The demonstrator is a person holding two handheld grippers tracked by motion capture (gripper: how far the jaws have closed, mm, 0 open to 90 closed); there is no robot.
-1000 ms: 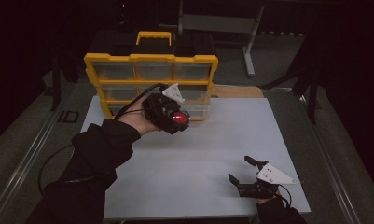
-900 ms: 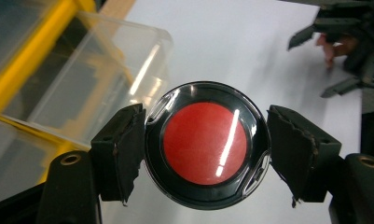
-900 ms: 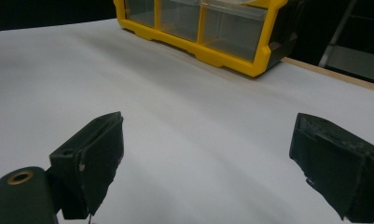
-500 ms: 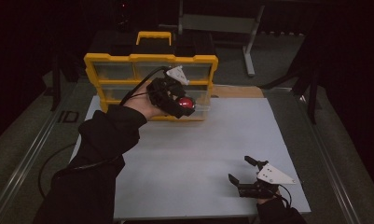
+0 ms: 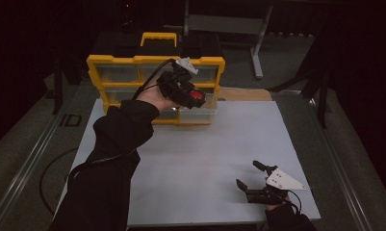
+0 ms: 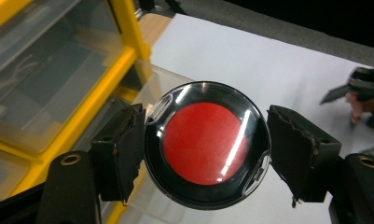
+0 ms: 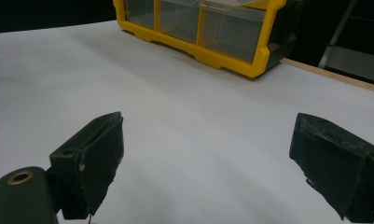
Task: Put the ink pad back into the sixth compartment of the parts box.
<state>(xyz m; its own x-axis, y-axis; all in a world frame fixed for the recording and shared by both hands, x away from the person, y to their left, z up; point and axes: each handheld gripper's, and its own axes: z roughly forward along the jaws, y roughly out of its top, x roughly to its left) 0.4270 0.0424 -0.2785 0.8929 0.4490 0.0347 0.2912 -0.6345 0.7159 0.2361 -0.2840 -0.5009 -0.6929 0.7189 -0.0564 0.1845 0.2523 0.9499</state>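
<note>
My left gripper [image 5: 193, 95] is raised in front of the yellow organizer [image 5: 154, 60] and is shut on a round black case with a red disc [image 5: 196, 97] under a clear lid. In the left gripper view the round case [image 6: 201, 140] sits between both pads of that gripper [image 6: 207, 148], above a clear drawer [image 6: 149, 77] that stands pulled out from the organizer's lower right. My right gripper [image 5: 252, 176] rests near the table's front right edge. Its jaws are wide open [image 7: 208, 163] with only bare white table between them.
The organizer [image 7: 208, 32] has several clear drawers and a yellow handle [image 5: 159, 37] and stands at the back of the white table [image 5: 219, 144]. A wooden strip [image 5: 246, 94] lies to its right. A grey metal stand [image 5: 229, 24] is behind the table.
My left hand has carried the round case to the right and a little up, closer to the organizer's right side. The right gripper has stayed where it was.
</note>
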